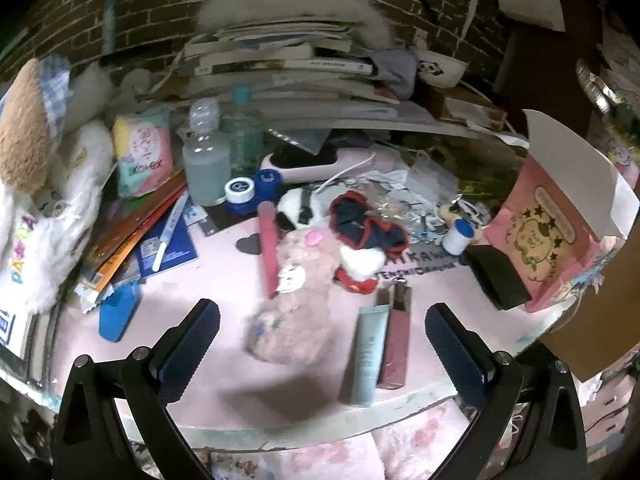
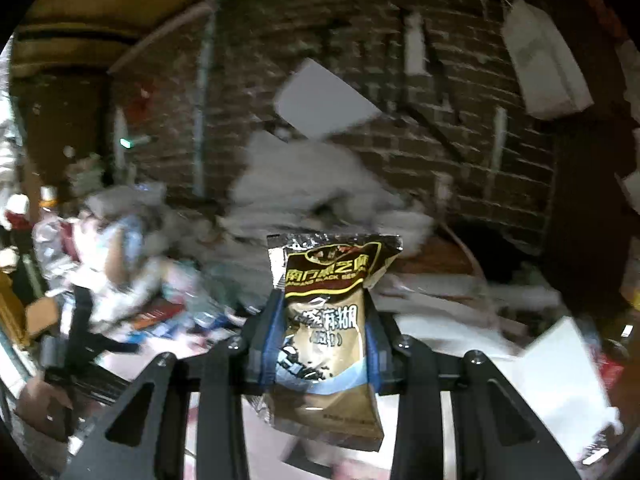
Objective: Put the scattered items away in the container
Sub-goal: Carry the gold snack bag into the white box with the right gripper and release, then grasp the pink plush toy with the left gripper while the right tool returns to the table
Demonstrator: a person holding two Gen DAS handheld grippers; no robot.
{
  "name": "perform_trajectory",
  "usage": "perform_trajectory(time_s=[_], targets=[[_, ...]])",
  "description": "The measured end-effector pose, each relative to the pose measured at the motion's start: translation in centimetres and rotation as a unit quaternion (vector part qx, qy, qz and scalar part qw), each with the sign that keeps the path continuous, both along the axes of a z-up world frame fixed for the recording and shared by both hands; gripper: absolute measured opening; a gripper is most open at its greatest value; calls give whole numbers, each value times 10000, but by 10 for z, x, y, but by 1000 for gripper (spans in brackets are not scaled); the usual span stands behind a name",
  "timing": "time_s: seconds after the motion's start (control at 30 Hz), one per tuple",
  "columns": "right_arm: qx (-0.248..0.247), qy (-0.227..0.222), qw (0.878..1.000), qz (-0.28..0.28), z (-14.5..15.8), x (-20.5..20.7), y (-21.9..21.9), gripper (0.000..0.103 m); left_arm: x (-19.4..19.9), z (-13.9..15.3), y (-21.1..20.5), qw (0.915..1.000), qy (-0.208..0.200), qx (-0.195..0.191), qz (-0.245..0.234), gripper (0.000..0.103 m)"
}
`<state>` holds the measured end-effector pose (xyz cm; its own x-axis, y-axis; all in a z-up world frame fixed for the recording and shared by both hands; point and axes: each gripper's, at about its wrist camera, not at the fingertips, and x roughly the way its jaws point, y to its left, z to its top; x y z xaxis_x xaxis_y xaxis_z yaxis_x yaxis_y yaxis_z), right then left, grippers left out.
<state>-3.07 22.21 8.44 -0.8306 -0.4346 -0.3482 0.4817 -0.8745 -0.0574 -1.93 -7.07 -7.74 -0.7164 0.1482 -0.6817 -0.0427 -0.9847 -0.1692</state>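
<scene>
Brown foil sachet is clamped upright between the right gripper pads, raised before a brick wall. Left gripper hangs wide open, empty, over the pink tabletop; plush toy, two tubes and an open pink box crowd it.

Left claw wide open, tilted downward; right claw clamped, nearly level.

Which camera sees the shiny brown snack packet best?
The right wrist view: the shiny brown foil snack packet fills the middle, clamped upright in the right gripper. The left wrist view shows no such packet.
</scene>
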Motion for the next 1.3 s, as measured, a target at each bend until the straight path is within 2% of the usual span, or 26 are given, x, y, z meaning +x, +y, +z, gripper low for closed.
perform_trajectory(time_s=[0.17, 0.27, 0.47, 0.7, 0.83, 0.97, 1.03, 1.07, 1.13, 1.17, 1.3], targets=[[402, -645, 9957, -524, -11, -31, 34, 32, 3, 14, 13, 9997, 150, -74, -149, 103], [651, -1234, 9881, -645, -27, -51, 47, 32, 4, 21, 20, 9994, 223, -79, -235, 103], [1096, -2092, 9695, -656, -56, -81, 55, 32, 3, 30, 33, 9988, 283, -241, -328, 103], [1448, -2769, 9483, -556, -74, -102, 52, 32, 2, 27, 35, 9987, 229, -314, -318, 103], [1551, -2980, 9400, -589, -82, -106, 52, 33, 0, 22, 34, 9989, 145, -354, -286, 103], [1369, -2828, 9476, -579, -72, -101, 53, 34, -1, 16, 32, 9990, 60, -375, -250, 103], [1261, -2582, 9562, -556, -58, -94, 51, 34, -2, 14, 32, 9990, 28, -371, -239, 103], [1211, -2467, 9600, -541, -51, -91, 49, 39, -3, 13, 32, 9990, 13, -371, -236, 103], [966, -2078, 9725, -419, -31, -78, 44, 48, -3, 12, 31, 9990, -8, -375, -232, 103], [811, -1826, 9793, -317, -19, -69, 39, 49, -3, 11, 31, 9990, -16, -374, -228, 103], [262, -994, 9944, 252, 15, -37, 13, 50, -3, 9, 29, 9992, -27, -347, -209, 103]])
